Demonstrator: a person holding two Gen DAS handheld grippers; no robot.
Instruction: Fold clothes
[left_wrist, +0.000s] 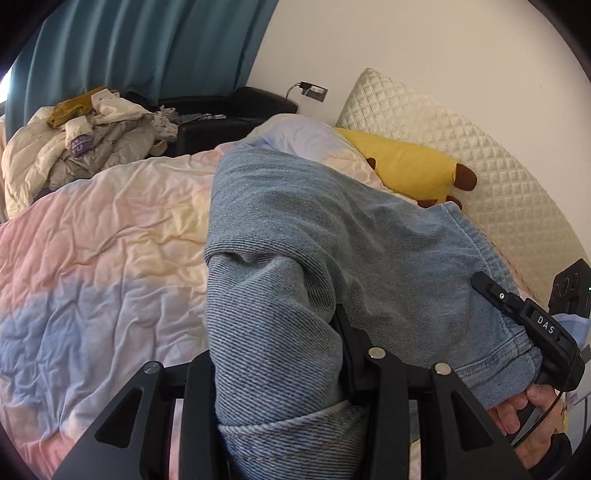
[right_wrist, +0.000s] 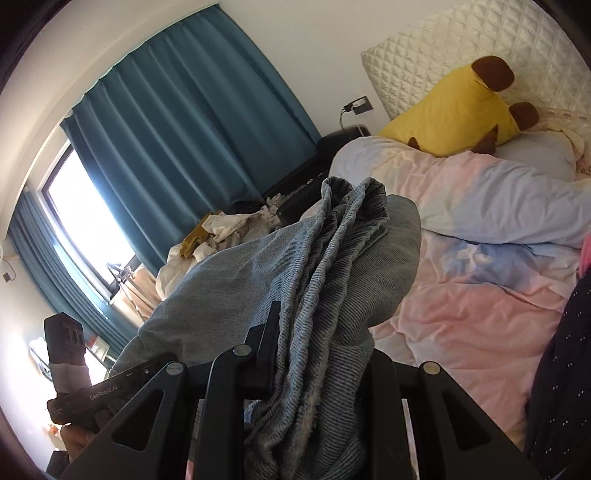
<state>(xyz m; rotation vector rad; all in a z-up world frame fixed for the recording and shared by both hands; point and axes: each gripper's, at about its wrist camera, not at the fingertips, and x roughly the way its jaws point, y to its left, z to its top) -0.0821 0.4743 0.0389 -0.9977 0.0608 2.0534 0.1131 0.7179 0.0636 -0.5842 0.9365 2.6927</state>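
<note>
- L wrist view, far left: clothes pile (left_wrist: 85, 144), cream/grey/mustard, heaped beyond the quilt edge, in front of teal curtain (left_wrist: 140, 48).
- Right of pile: black cabinet (left_wrist: 221, 114) against wall; socket (left_wrist: 314, 90) w/ plug above it.
- Quilt (left_wrist: 96, 236), pastel pink/yellow/blue, wrinkled, covers bed across left + centre.
- Jeans (left_wrist: 295, 229), light blue denim, held up over quilt, centre of frame, drooping far side toward the pillows. Hem edge visible near right.
- Left gripper (left_wrist: 280, 354): jaws clamped on a bunched fold of jeans; denim fills the gap between fingers and spills over near side.
- Far right: yellow plush (left_wrist: 410, 166) w/ brown tips lying against quilted headboard (left_wrist: 461, 147).
- Near right: other gripper's black body in frame, "DAS" label, hand (left_wrist: 535, 410) wrapped on its handle, just beside the jeans hem.
- R wrist view, far left: bright window (right_wrist: 85, 229) between curtain panels (right_wrist: 192, 122); left unit's body low left, "GenRobot.AI" text.
- Centre: right gripper (right_wrist: 325, 369), jaws clamped on several stacked denim layers (right_wrist: 332, 266); layers stand up past fingertips, rest hangs left.
- Behind denim: same pile (right_wrist: 221, 229), cabinet (right_wrist: 332, 147).
- Right: quilt (right_wrist: 480, 295), plush (right_wrist: 454, 118) on headboard (right_wrist: 498, 48).
- Near right edge: dark dotted fabric (right_wrist: 561, 369), can't tell what it is.
- Both grippers on same jeans, close together, lifted off bed.
</note>
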